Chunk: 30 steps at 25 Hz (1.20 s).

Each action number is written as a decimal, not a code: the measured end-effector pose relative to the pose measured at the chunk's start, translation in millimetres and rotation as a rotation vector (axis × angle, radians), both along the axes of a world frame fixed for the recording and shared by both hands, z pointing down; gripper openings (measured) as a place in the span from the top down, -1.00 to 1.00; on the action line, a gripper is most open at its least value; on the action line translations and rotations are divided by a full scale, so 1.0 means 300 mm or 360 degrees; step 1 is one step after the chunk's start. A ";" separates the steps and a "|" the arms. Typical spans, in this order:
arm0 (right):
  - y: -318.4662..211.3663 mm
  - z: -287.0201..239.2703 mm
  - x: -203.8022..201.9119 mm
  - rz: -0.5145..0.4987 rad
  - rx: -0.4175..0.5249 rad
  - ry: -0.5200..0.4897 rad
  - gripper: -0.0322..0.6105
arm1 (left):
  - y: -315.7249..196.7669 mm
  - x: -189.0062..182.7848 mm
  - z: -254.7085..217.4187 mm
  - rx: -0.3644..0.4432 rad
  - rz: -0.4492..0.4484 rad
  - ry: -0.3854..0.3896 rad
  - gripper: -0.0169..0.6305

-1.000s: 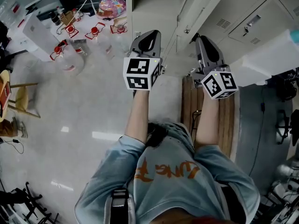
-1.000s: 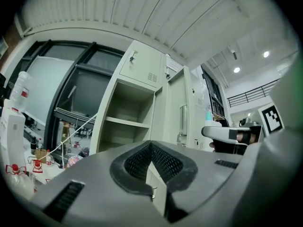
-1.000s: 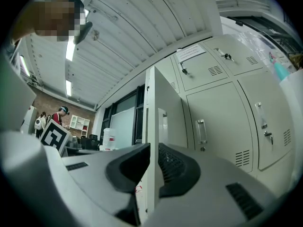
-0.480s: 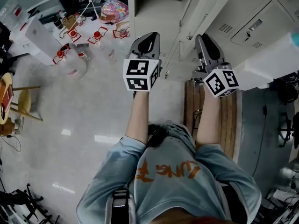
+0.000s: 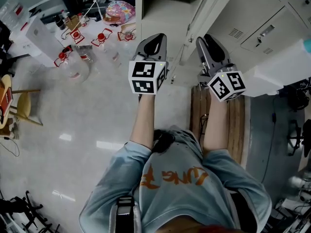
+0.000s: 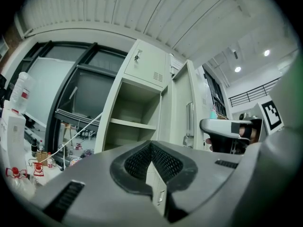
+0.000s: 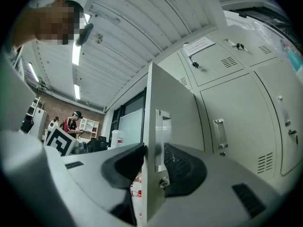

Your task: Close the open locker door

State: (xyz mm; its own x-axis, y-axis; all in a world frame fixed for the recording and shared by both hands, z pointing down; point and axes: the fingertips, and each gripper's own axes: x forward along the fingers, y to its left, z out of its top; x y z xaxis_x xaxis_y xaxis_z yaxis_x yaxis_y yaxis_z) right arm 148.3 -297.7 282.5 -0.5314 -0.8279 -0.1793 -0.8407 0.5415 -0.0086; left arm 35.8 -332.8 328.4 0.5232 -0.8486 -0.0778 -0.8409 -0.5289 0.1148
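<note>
1. Since a second ago the right gripper [image 5: 207,39] has edged left, up to the locker door [image 5: 199,16]; the left gripper [image 5: 156,38] has hardly stirred.
2. Nearest me, the right gripper [image 7: 151,161] has its tongs clamped on the door's [image 7: 173,103] free edge, one pad on each face, beside the latch plate [image 7: 160,131].
3. Beside it, the left gripper [image 6: 150,146] has its tongs pressed together with nothing between them.
4. Between the two grippers the door stands swung out from the open locker [image 6: 135,110].
5. Farther right, the closed lockers [image 7: 236,117] line the wall.
</note>
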 end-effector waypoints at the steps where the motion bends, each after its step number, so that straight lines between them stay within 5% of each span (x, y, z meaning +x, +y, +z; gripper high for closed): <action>1: -0.004 0.001 -0.009 -0.0004 0.0001 0.0012 0.51 | -0.003 -0.007 0.000 0.0001 -0.0005 0.0000 0.89; 30: -0.208 -0.003 -0.298 -0.0122 -0.0007 0.0045 0.51 | -0.106 -0.295 -0.012 0.0010 -0.0226 -0.0047 0.89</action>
